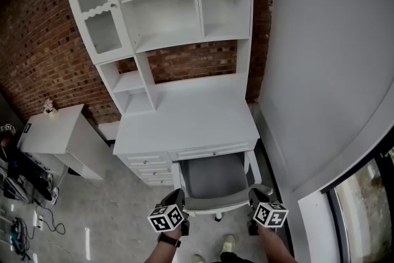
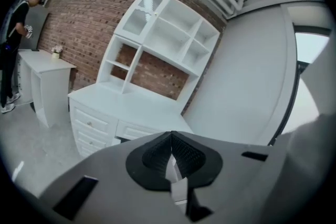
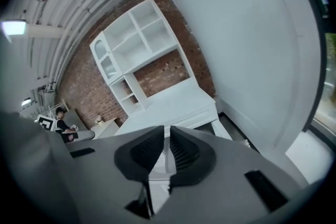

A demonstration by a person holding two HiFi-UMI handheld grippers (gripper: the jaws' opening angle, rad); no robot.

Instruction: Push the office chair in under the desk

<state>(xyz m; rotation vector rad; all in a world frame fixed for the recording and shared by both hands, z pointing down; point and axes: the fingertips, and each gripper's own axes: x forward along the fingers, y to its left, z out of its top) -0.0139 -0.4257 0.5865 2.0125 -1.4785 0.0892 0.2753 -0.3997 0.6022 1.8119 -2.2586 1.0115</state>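
The office chair has a grey seat [image 1: 215,177] and a white back rim [image 1: 217,205]. Its seat sits partly under the white desk [image 1: 191,120], beside the drawers. My left gripper [image 1: 175,197] is at the rim's left corner and my right gripper [image 1: 255,196] at its right corner. In the left gripper view the jaws [image 2: 171,157] are pressed together on a thin white strip of the chair back. In the right gripper view the jaws [image 3: 168,152] stand almost together, with the same white rim showing in the narrow slit between the pads.
A white hutch [image 1: 172,3] with shelves stands on the desk against the brick wall. Drawers [image 1: 148,166] fill the desk's left side. A grey wall [image 1: 326,71] runs close on the right. A small white table [image 1: 58,132] and floor cables [image 1: 24,206] are at the left. A person [image 2: 13,50] stands far left.
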